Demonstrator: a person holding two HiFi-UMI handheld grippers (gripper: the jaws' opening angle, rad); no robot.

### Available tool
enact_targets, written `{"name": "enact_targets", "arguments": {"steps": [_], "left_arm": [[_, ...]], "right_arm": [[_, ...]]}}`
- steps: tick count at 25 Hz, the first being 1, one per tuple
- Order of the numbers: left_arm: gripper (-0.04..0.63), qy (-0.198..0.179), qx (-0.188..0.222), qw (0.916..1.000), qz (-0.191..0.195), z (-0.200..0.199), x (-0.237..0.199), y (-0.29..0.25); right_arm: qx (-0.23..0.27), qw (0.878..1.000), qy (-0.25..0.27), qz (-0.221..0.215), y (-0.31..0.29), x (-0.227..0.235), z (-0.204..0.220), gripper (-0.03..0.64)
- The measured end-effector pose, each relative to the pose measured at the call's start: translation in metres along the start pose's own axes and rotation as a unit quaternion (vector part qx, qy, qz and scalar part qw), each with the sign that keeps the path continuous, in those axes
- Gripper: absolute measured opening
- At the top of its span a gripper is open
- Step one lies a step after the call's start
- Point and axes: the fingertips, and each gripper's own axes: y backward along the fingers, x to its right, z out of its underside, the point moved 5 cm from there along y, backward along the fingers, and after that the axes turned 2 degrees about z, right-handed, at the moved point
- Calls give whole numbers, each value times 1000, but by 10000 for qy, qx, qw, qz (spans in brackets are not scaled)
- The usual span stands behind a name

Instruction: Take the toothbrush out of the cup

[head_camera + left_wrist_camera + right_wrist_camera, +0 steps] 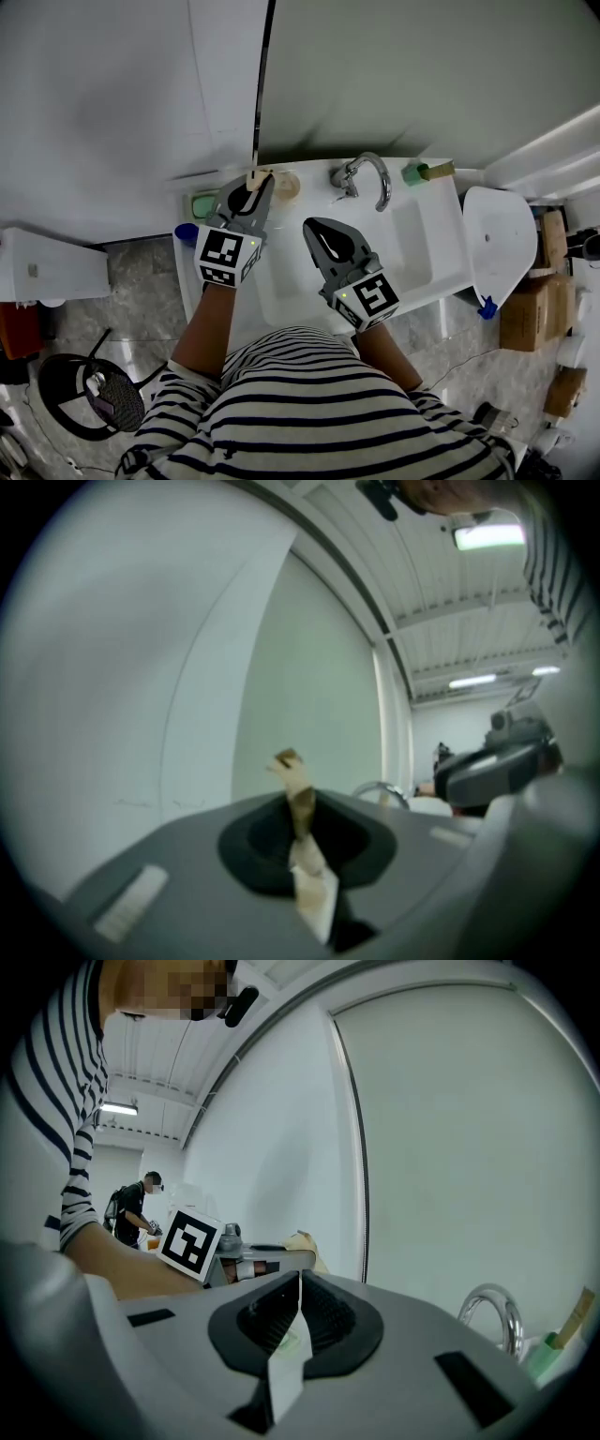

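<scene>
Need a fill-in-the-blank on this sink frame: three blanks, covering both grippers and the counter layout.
1. The left gripper is shut on the ____.
2. The right gripper is shut and holds ____.
3. In the head view, the faucet stands to the ____ of the cup.

Missing words: toothbrush; nothing; right

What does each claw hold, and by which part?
The left claw grips the toothbrush partway along, one end poking past the tips; the right claw is shut, empty.
</scene>
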Motion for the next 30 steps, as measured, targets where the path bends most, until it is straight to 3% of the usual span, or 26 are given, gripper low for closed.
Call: {"name": "enact_targets", "arguments": {"steps": [14,30], "left_arm": [[32,-135,322,9992,184,-38,34,45],[32,20,-1,9975,702,-26,95,40]], "right_arm": [[249,9995,125,137,30,-24,-12,8],[275,9991,151,301,70,-8,-9,8]]}}
